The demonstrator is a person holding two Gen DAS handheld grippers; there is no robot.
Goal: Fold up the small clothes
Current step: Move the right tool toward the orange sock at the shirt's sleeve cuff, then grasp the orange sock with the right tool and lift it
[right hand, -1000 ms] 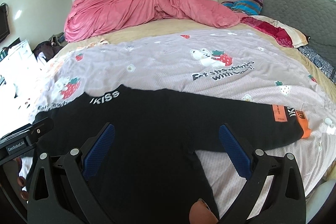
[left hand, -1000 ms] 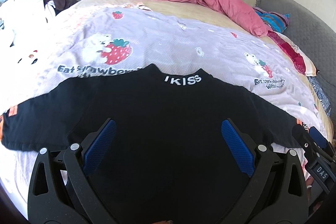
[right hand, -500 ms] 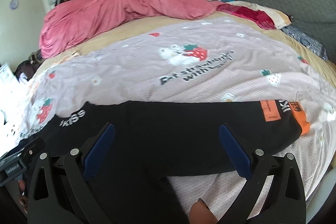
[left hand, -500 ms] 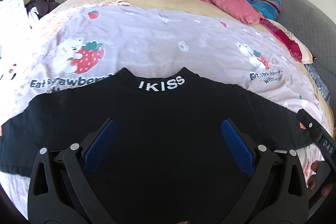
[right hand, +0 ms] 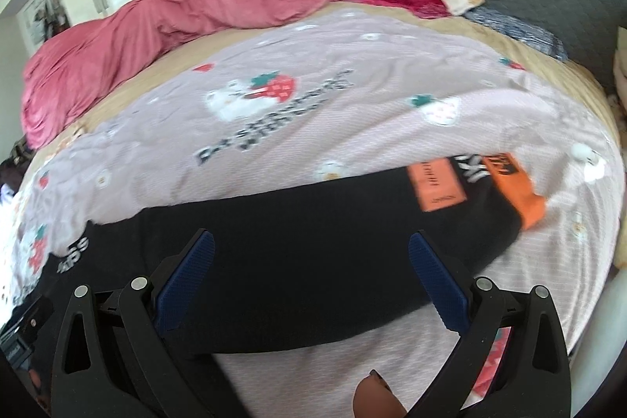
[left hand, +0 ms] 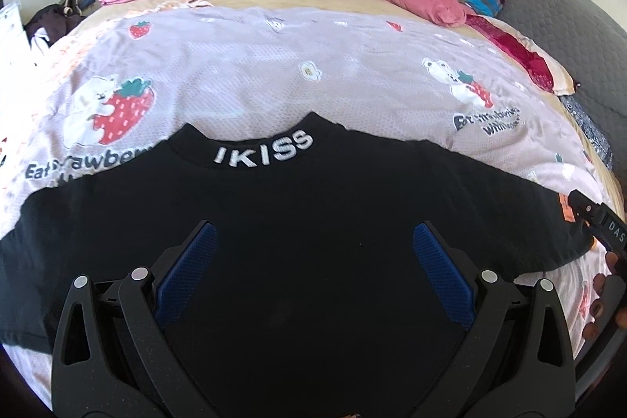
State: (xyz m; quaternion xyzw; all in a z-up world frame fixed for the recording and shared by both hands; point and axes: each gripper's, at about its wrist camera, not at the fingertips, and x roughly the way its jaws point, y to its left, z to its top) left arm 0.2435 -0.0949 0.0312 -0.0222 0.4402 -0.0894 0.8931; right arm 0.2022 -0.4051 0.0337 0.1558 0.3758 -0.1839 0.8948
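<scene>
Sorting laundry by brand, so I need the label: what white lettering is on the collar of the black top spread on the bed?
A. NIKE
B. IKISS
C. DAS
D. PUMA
B: the left wrist view shows white letters IKISS on the collar of the black top.

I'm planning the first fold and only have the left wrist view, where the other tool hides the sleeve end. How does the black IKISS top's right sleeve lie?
Observer: In the right wrist view, the right sleeve lies straight and flat on the strawberry-print blanket.
Operator: What's at its end?
Observer: An orange cuff, lying toward the blanket's right side.
Operator: Are the right tongs holding anything?
Observer: No. The right tongs are open over the sleeve, gripping nothing.
</scene>
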